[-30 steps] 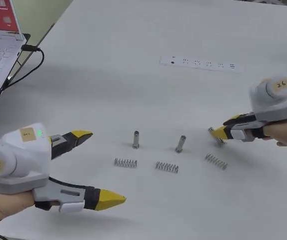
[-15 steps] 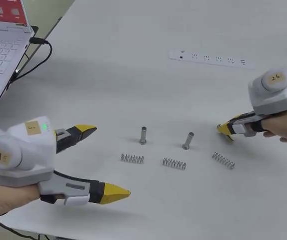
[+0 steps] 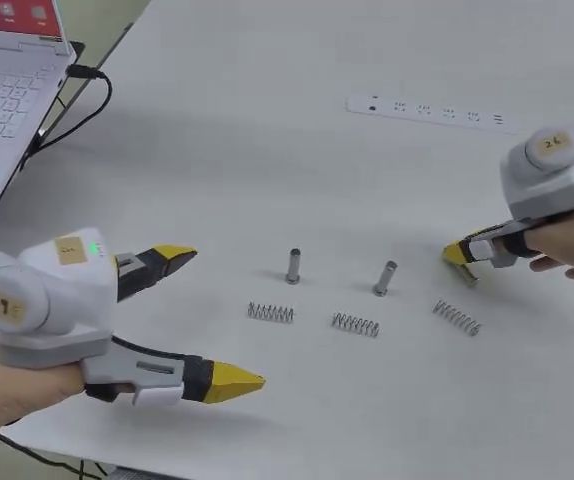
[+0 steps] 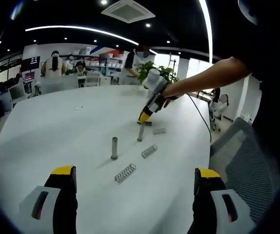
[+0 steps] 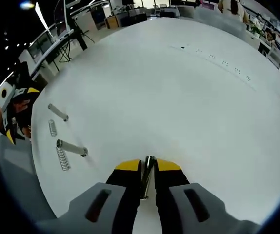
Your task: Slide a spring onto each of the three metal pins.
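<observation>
Two metal pins (image 3: pixel 293 266) (image 3: pixel 384 278) stand upright on the white table (image 3: pixel 267 170). In front of them lie three springs (image 3: pixel 270 313) (image 3: pixel 355 324) (image 3: pixel 456 317). My right gripper (image 3: pixel 457 255) is at the right, shut on the third pin (image 3: pixel 469 276), which pokes down towards the table beside the right spring. In the right gripper view that pin (image 5: pixel 149 165) sits between the closed jaws of the right gripper (image 5: pixel 147 168). My left gripper (image 3: pixel 212 317) hovers at the near left, open and empty. Its own view shows the left gripper (image 4: pixel 135 171) facing the pins (image 4: pixel 114 147) and springs (image 4: pixel 125 172).
A white power strip (image 3: pixel 432 112) lies at the back of the table. An open laptop (image 3: pixel 7 70) sits at the far left with a black cable (image 3: pixel 77 100) running from it. The table's near edge passes just under my left hand.
The head camera has shifted a little. The right gripper stays shut on its pin, whose free end has swung from left of the tips to below them. The left gripper stays open.
</observation>
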A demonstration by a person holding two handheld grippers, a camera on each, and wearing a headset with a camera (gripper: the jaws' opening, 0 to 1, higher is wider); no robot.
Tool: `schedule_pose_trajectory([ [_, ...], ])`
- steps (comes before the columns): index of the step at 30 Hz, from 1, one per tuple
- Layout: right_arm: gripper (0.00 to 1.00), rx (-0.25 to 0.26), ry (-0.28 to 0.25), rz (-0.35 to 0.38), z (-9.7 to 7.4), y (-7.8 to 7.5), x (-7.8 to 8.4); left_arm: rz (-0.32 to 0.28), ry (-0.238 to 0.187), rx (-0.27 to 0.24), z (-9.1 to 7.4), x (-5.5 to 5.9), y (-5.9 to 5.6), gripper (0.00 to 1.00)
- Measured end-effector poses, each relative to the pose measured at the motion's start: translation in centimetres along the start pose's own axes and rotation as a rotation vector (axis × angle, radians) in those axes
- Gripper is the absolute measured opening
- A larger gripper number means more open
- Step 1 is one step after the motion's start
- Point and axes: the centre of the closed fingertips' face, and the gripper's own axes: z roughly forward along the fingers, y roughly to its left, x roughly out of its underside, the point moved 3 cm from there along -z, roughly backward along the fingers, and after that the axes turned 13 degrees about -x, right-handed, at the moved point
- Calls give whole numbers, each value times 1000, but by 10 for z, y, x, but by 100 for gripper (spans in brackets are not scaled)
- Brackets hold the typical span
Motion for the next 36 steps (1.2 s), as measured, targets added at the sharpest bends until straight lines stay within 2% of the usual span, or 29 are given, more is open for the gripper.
schedule_pose_trajectory([
  [8,6,3,12,42,3,0,2,-3,7,0,-2,3,0,98],
  [15,5,-1,23,19,2,7,6,-5,6,2,-2,3,-3,98],
  [19,5,-8,-11,-9,-4,15,9,-5,3,-3,-2,2,-2,97],
  [27,5,-8,-84,-7,-19,22,15,-3,0,-8,-2,1,-3,97],
  [36,5,0,-132,-31,-31,30,21,4,-2,-3,-2,0,-8,97],
])
